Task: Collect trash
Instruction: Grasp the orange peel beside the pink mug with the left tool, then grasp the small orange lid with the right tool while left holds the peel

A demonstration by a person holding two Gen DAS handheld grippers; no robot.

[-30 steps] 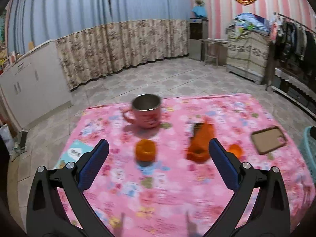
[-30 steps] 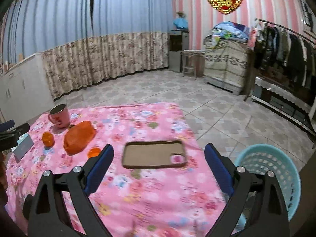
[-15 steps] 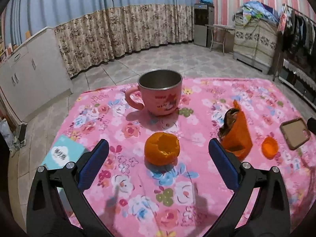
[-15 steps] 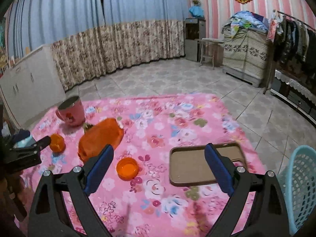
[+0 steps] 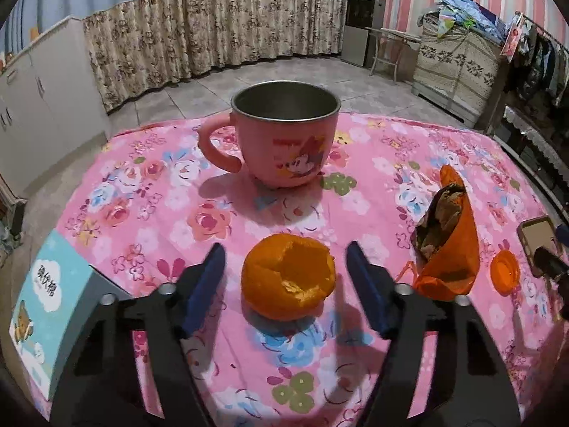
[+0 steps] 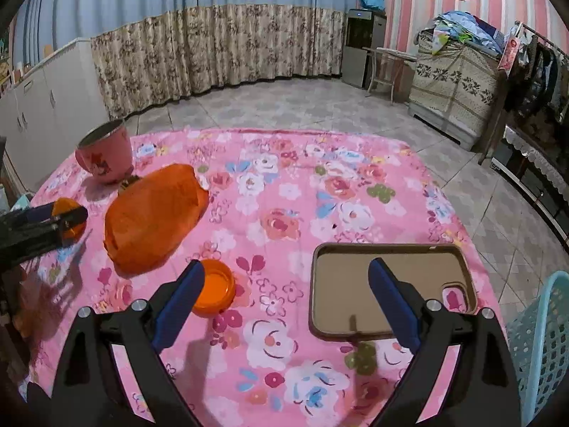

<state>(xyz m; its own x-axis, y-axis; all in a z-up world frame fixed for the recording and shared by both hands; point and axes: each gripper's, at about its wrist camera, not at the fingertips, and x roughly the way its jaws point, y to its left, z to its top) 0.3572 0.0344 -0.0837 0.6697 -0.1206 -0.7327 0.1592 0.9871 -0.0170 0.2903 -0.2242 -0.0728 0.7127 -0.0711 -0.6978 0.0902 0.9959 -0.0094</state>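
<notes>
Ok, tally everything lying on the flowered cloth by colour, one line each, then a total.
Orange: 3, the peel, the bag and the cap.
Pink: 1, the mug.
Brown: 1, the phone case.
Light blue: 1, the box.
Total: 6.

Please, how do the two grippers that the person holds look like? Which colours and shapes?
Both the left gripper and the right gripper look alike: black angular frames with triangular cut-outs, silver round bolts at the joints, and two flat dark blue pads as fingers. No cables or sleeves show.

A home living room: floral tablecloth (image 6: 320,185) ahead, curtains (image 6: 220,46) beyond, clothes rack (image 6: 533,71) far right.
</notes>
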